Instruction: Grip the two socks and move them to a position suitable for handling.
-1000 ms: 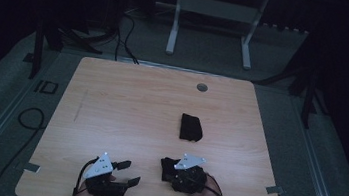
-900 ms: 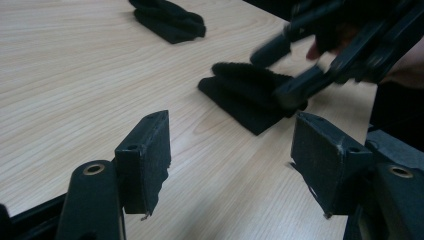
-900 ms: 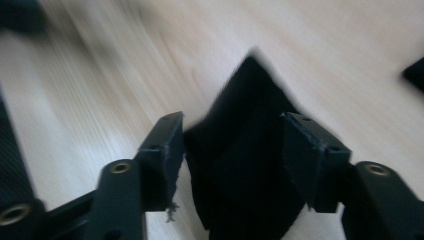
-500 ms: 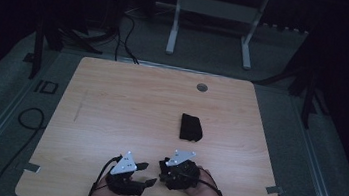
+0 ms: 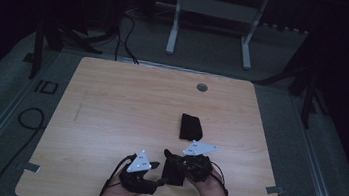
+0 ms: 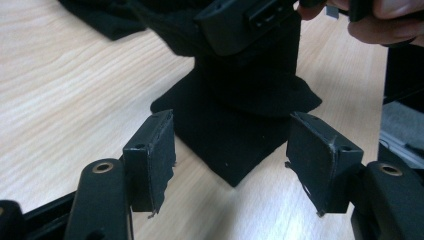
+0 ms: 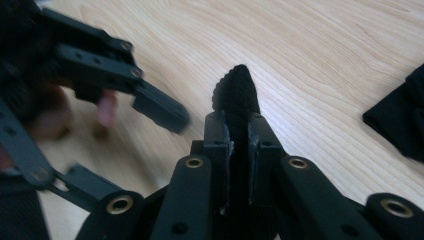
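One black cloth (image 7: 235, 95) sits pinched in the right hand-held gripper (image 7: 239, 137)

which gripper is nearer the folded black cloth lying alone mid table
Right. The right gripper, shut on another black cloth piece, sits just on the person's side of the folded black cloth; the left gripper, open, is farther back and left.

Right gripper (image 5: 173, 171) sat just right of left gripper (image 5: 155, 174), both at the near edge of the table (image 5: 109, 120). A black cloth (image 6: 235, 145) hung pinched in the right one, its lower corner on the table between the left one's spread jaws. A second folded cloth (image 5: 191, 127) lay beyond both grippers, apart. A grommet (image 5: 202, 87) sat farther behind that.
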Demonstrator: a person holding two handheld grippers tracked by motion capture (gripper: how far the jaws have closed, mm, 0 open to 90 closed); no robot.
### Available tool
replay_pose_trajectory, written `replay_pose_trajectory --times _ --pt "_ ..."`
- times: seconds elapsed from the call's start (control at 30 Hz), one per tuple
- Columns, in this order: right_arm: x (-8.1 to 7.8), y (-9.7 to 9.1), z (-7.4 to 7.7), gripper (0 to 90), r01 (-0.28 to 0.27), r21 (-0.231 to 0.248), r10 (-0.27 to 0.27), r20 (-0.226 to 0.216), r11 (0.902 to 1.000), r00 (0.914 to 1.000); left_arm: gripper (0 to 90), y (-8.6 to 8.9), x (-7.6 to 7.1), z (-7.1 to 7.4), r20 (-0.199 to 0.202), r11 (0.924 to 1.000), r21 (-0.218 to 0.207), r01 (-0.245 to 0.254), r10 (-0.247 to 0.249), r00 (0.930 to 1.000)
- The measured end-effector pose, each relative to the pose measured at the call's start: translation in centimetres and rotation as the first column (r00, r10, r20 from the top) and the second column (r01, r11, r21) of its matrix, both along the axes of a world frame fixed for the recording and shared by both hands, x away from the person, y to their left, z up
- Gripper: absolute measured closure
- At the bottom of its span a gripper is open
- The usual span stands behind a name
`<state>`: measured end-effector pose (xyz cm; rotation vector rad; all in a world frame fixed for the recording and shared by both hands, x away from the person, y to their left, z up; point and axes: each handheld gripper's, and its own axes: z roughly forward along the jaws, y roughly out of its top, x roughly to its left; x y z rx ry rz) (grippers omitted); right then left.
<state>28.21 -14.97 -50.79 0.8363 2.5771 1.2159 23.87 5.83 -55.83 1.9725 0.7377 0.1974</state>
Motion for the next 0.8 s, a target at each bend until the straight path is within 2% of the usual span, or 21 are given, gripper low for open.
replay_pose_trajectory --times 0.03,0.1,0.13,0.23,0.27,0.37,0.4,0.47,0.57,0.6,0.67,0.73,0.77,0.8 --pt "0.0 0.0 0.0 81.6 0.009 -0.003 -0.009 0.005 1.0000 1.0000 35.0 -0.2 0.1 0.0 -0.007 0.9999 -0.010 0.011 -0.011 0.9999" --pt "0.1 0.0 0.0 81.7 0.010 0.000 -0.010 0.000 1.0000 1.0000 35.0 -1.0 0.1 0.1 0.001 0.9997 0.012 0.022 -0.022 0.9998" --pt "0.1 0.0 -0.1 81.6 0.015 0.005 -0.015 -0.002 0.9999 0.9999 34.9 -1.4 0.2 0.0 -0.008 0.9995 0.019 0.024 -0.024 0.9997" --pt "0.0 0.0 -0.2 81.6 0.024 0.008 -0.024 0.002 0.9997 0.9997 33.5 -2.2 0.2 -0.2 -0.029 0.9995 0.003 0.032 -0.032 0.9991" --pt "0.1 -0.1 -0.2 81.6 0.030 0.012 -0.030 -0.002 0.9995 0.9996 33.5 -2.5 0.2 -0.2 -0.026 0.9993 0.017 0.034 -0.033 0.9991" --pt "0.1 -0.1 -0.2 81.6 0.039 0.013 -0.039 -0.002 0.9991 0.9992 29.3 -3.2 0.0 -0.6 -0.012 0.9992 0.023 0.032 -0.032 0.9994" --pt "0.2 -0.2 -0.2 81.6 0.038 0.010 -0.038 0.000 0.9992 0.9993 27.2 -3.6 -0.2 -0.8 0.021 0.9986 0.049 0.018 -0.019 0.9996" --pt "0.3 -0.3 -0.2 81.6 0.045 0.015 -0.044 -0.005 0.9989 0.9990 27.0 -4.1 -0.2 -0.9 0.027 0.9972 0.074 0.013 -0.015 0.9995" --pt "0.3 -0.3 -0.2 81.6 0.050 0.024 -0.050 -0.009 0.9985 0.9987 28.6 -4.6 -0.2 -0.9 0.036 0.9968 0.079 0.012 -0.015 0.9992" --pt "0.2 -0.3 -0.1 81.6 0.048 0.026 -0.048 -0.009 0.9985 0.9988 33.0 -4.7 -0.1 -0.8 0.035 0.9966 0.082 0.008 -0.010 0.9993" --pt "0.1 -0.2 -0.1 81.6 0.049 0.024 -0.049 -0.002 0.9985 0.9988 42.1 -4.7 0.2 -0.5 0.027 0.9981 0.061 0.007 -0.008 0.9996" --pt "0.1 -0.1 0.0 81.6 0.049 0.028 -0.049 -0.002 0.9984 0.9988 60.6 -4.8 0.3 -0.3 0.041 0.9976 0.069 0.002 -0.005 0.9991" --pt "0.1 -0.2 0.0 81.6 0.051 0.029 -0.051 -0.001 0.9983 0.9987 70.3 -4.8 0.4 -0.1 0.037 0.9982 0.059 0.008 -0.010 0.9993" --pt "0.1 -0.2 0.0 81.6 0.054 0.027 -0.054 0.004 0.9982 0.9985 86.1 -4.8 0.4 -0.1 0.048 0.9986 0.053 -0.004 0.001 0.9989"
